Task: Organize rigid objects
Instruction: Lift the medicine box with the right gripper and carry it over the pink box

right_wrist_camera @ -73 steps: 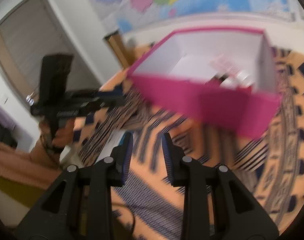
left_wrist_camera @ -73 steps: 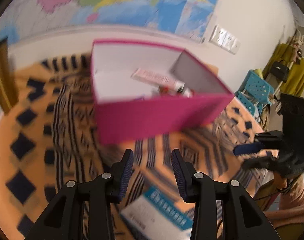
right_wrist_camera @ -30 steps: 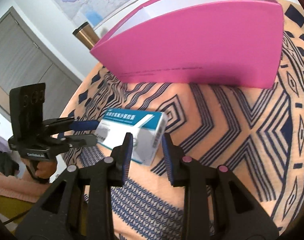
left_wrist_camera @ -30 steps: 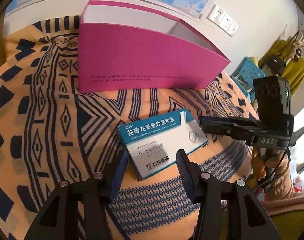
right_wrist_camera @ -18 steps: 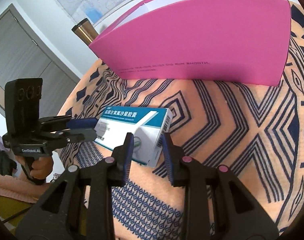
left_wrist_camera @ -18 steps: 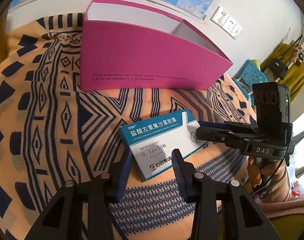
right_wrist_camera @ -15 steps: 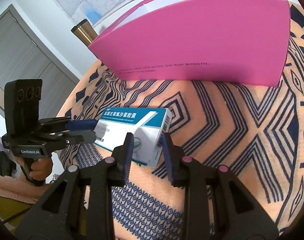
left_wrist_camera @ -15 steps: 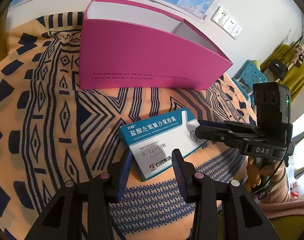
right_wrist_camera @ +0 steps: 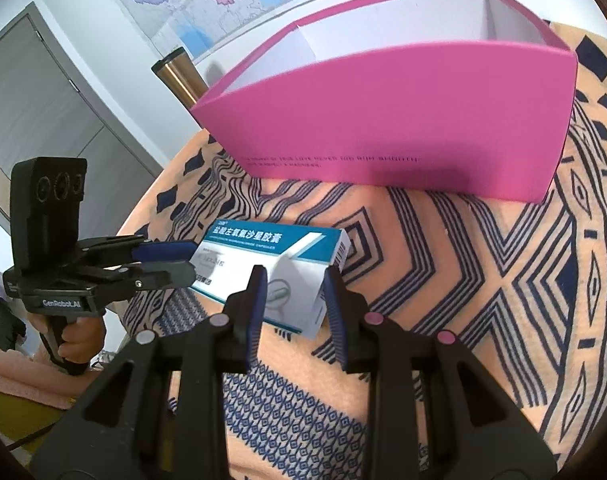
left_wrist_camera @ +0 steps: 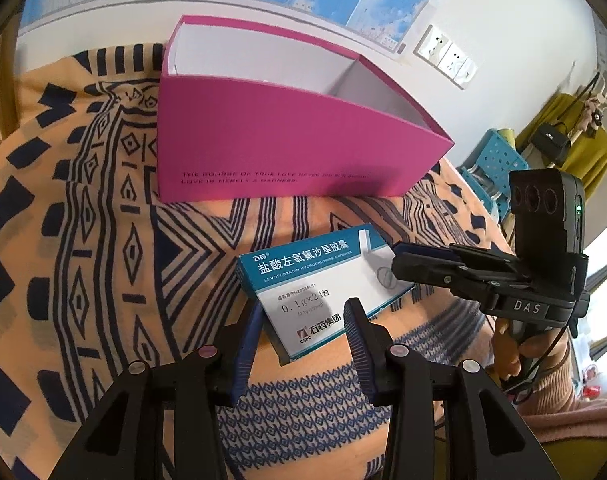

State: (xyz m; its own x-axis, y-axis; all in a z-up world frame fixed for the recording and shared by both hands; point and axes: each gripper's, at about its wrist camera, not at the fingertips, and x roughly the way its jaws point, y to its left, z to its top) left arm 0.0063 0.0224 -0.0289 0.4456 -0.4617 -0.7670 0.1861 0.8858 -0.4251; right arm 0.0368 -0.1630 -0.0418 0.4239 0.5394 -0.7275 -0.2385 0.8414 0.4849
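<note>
A teal and white medicine box (left_wrist_camera: 319, 284) lies flat on the patterned cloth in front of a pink open box (left_wrist_camera: 287, 152). My left gripper (left_wrist_camera: 301, 316) is open, its fingers on either side of the medicine box's near end. My right gripper (right_wrist_camera: 297, 286) is open too, its fingers on either side of the other end of the medicine box (right_wrist_camera: 271, 268). Each gripper shows in the other's view: the right gripper (left_wrist_camera: 399, 256) at the right end, the left gripper (right_wrist_camera: 187, 258) at the left end. The pink box (right_wrist_camera: 403, 136) stands behind; its contents are hidden.
An orange cloth with dark blue patterns (left_wrist_camera: 83, 248) covers the table. A brass cylinder (right_wrist_camera: 179, 76) stands left of the pink box. A wall with a map and sockets (left_wrist_camera: 447, 56) is behind. A blue stool (left_wrist_camera: 499, 160) and a grey door (right_wrist_camera: 43, 120) are off the table.
Both grippers came down from above the pink box to the medicine box and moved in around its two ends. In the last half second they edged slightly closer.
</note>
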